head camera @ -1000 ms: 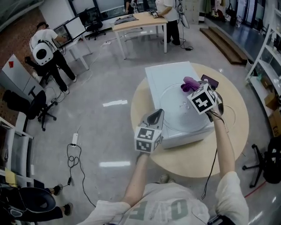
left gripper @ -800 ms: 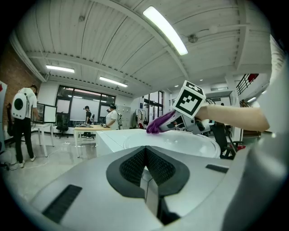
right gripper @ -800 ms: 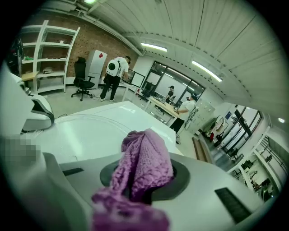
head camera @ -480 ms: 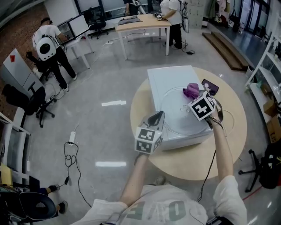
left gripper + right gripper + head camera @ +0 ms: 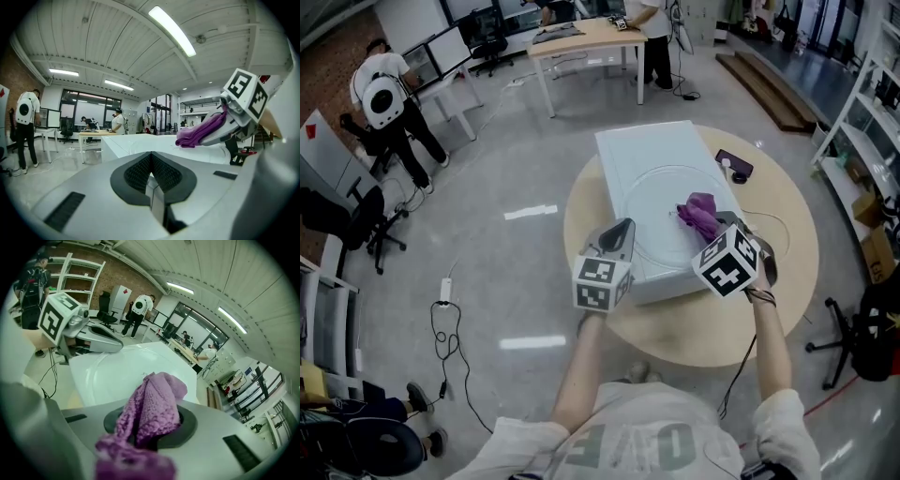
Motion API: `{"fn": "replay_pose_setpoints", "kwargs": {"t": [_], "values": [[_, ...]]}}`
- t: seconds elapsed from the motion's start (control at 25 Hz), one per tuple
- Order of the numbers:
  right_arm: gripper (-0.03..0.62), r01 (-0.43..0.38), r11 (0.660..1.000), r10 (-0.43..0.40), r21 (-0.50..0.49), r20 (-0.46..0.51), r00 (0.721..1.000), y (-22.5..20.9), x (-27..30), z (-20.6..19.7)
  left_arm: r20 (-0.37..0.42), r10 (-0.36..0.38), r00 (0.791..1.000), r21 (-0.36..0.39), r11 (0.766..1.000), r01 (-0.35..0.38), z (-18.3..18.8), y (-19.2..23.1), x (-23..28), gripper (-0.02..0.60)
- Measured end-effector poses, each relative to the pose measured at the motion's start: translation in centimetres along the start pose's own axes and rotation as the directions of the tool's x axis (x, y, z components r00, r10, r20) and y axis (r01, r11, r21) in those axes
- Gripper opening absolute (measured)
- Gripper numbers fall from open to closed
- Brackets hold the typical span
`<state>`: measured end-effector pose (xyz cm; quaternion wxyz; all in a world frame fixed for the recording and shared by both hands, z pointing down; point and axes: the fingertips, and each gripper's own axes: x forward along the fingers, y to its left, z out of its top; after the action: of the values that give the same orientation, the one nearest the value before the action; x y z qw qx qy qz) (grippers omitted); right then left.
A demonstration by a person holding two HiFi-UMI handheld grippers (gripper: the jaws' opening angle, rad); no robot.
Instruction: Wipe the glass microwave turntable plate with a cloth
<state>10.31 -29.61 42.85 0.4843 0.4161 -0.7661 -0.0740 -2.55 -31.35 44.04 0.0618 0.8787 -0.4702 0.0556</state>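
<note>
Right gripper fingers clamp a purple cloth over the glass turntable plate; left gripper, fingers closed on nothing, sits beside the plate.

Dark phone on round table

glass plate: clear, round, thin raised rim, lying flat, centred on top of the white microwave; nearly fills its width.
cloth: purple knit, bunched and folded, pinched in the right gripper; over the plate's right part on the microwave top; contact with the glass unclear.
</note>
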Motion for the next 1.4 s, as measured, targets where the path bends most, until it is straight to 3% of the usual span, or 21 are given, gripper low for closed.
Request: {"fn": "replay_pose_setpoints", "kwargs": {"t": [0.52,0.88,1.12,1.4], "values": [[0.049,-0.019,0.998,0.021,-0.059,0.022,1.000,5.1,-5.1,-1.5,-0.015,0.012,1.000,0.002,1.000,-0.012,0.3,0.1,0.4,0.002],[0.049,-0.035,0.999,0.037,-0.040,0.033,0.999,6.1,-5.8,-1.9,-0.015,0.009,1.000,0.003,1.000,-0.009,0.1,-0.1,0.4,0.002],[0.048,0.008,0.999,-0.012,0.041,0.101,0.995,1.6,-5.7,-0.1,-0.010,0.005,1.000,0.003,1.000,-0.005,0.1,-0.1,0.4,0.002],[0.049,0.084,0.993,-0.092,0.080,0.093,0.991,-6.4,-1.1,2.4,-0.016,-0.001,1.000,0.006,1.000,0.001,0.0,-0.4,0.3,0.002]]}}
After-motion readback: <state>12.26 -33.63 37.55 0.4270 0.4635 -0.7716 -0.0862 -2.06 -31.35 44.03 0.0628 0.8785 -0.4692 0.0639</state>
